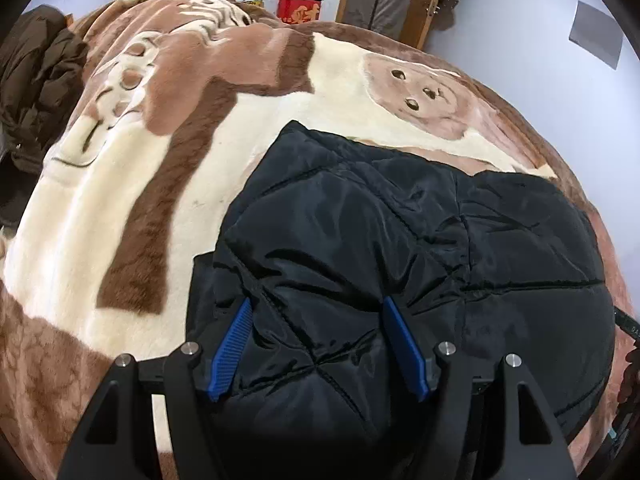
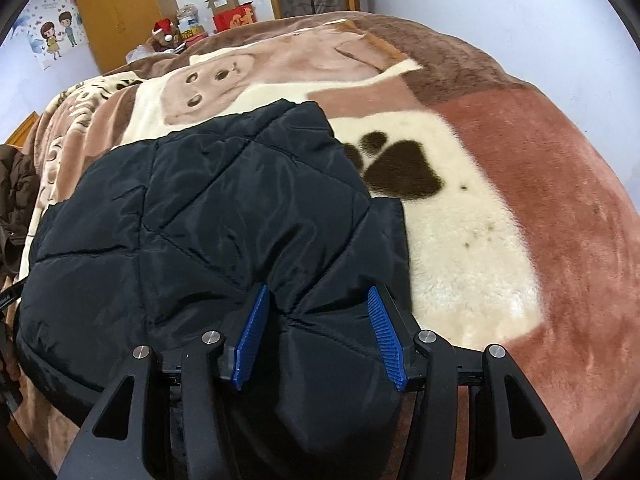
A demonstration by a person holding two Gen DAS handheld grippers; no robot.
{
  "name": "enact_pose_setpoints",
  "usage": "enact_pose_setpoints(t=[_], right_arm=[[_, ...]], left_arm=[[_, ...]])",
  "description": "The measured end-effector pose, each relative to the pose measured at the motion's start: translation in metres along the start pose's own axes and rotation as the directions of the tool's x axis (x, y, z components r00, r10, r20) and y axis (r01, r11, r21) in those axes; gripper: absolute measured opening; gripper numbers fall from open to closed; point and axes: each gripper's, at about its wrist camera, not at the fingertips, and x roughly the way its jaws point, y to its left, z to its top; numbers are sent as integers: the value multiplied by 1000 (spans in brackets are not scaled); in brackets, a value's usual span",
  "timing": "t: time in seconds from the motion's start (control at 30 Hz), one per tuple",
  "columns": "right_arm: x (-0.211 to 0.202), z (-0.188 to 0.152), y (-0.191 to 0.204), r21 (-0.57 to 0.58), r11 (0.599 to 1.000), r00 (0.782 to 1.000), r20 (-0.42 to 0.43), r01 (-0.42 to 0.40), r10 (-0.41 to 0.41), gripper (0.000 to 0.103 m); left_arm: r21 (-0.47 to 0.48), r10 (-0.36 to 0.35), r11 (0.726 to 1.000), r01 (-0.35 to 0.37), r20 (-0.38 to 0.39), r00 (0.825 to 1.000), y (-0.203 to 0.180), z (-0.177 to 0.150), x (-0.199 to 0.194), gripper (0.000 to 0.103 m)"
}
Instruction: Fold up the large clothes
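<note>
Left tongs point(image 1: 318, 320): blue pads clamped on a bunched fold of the black quilted jacket point(image 1: 400, 240), padding bulging between the pads and creases running out from both tips. Right tongs point(image 2: 318, 310): likewise clamped on a thick fold of the same jacket point(image 2: 208, 208) (both sets stood fairly wide, the fabric filling the gap).

The jacket lay on the bed, its near portion gathered up at the near edge in both sets of tongs, its far edge flat toward the bed's middle. Underneath was a plush blanket point(image 1: 120, 200) in cream and brown; a dark paw print point(image 2: 400, 168) showed just beside the jacket's right edge.

A brown coat point(image 1: 36, 88) was heaped at the bed's left edge. Beyond the far edge stood a red box point(image 1: 298, 10), a cardboard box point(image 2: 222, 0) and a yellow wooden wardrobe point(image 2: 116, 12).
</note>
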Motion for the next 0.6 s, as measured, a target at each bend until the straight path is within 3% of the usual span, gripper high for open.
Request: enact_pose_setpoints(t=[0.2,0.4,0.6], right_arm=[[-11,4,2,16,999,999,-4,31,-31,52],[-45,18,23,-11,998,995,88,-55,56,52],[-23,45,62,-64,994,993,73,-93,98,52]], left_arm=[[7,14,1000,-14,4,1000,0,6,-7,69],[-40,31,999,-28,76,997,18,13,-36,69],[-35,2,999,1,96,995,6,39,-33,70]])
